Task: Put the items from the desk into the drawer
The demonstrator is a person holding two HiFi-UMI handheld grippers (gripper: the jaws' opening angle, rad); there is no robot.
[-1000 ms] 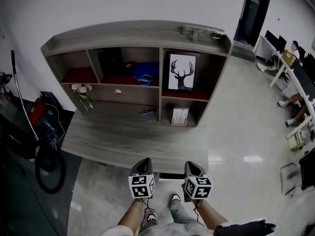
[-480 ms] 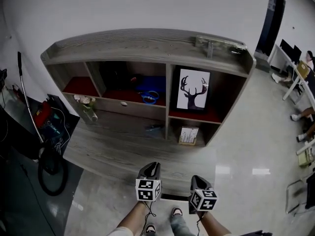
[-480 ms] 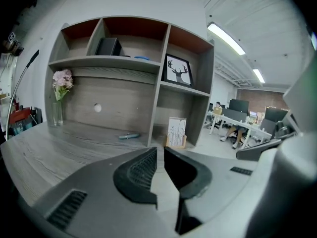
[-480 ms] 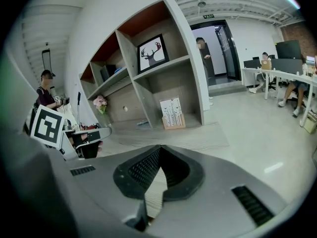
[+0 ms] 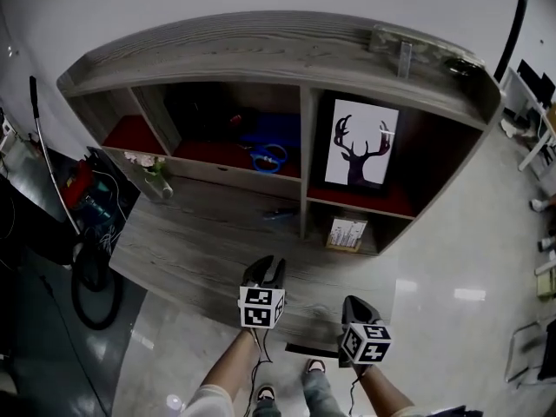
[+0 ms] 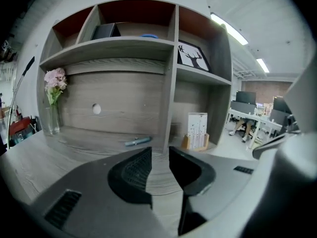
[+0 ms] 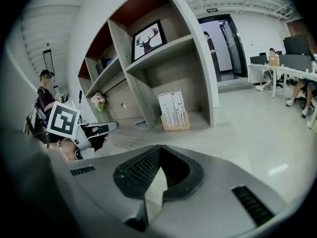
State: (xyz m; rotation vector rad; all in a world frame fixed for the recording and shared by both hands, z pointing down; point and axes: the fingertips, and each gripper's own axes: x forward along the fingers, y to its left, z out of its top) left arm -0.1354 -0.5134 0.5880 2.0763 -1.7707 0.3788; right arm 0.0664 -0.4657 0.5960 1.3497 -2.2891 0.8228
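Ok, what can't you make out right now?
- Drawer contents: closed front hides them, every view.
- Blue item on desk: too small to identify, head and left gripper views.
- Dark object, upper middle compartment: lost in shadow, head view.
- Clutter on top: too small, head view.

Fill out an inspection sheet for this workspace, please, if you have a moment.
Surface: wooden desk, mostly bare.
Job's things: blue pen, flower vase and card stand on the desk; drawer closed.
Clutter: deer picture, blue items on shelves.
Grippers: left gripper has just been opening, empty; right gripper shut, empty.
Cables: black loop on floor, left.
Surroundings: glossy floor; office desks at right.
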